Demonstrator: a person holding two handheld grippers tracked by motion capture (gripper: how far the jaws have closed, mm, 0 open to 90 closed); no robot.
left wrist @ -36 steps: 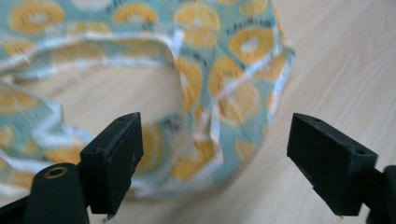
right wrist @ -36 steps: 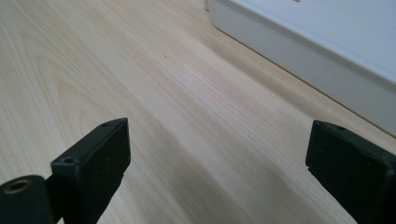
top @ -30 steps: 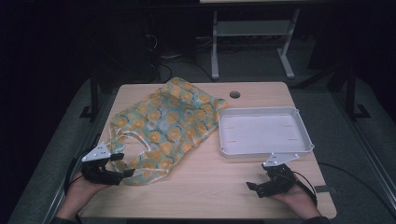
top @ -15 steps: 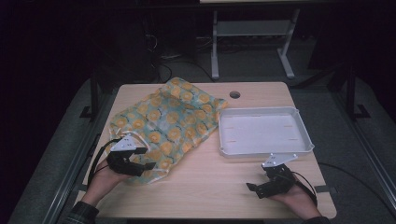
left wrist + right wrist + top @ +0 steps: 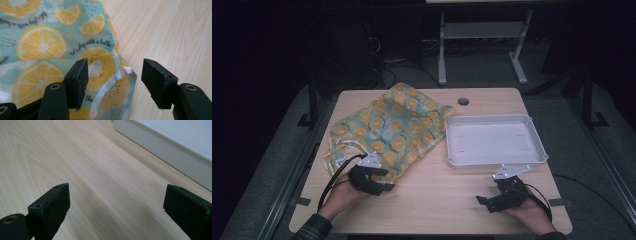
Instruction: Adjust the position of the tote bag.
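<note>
A light blue cloth bag printed with orange slices (image 5: 392, 127) lies flat on the left half of the wooden table, white handles (image 5: 343, 148) toward the near left. My left gripper (image 5: 384, 180) is open at the bag's near corner; in the left gripper view that corner (image 5: 117, 87) lies between the two jaws of the left gripper (image 5: 113, 81), untouched. My right gripper (image 5: 482, 202) rests open near the front right edge, over bare wood (image 5: 100, 182), its jaws wide apart around nothing.
A white shallow tray (image 5: 452, 145) sits on the right half of the table, its wall (image 5: 170, 157) just beyond the right gripper. A round cable hole (image 5: 463, 101) is at the table's far edge. A metal stand (image 5: 482, 35) stands on the floor behind.
My left gripper has moved right and forward from the table's left edge to the near corner of the bag. The right gripper has stayed put.
</note>
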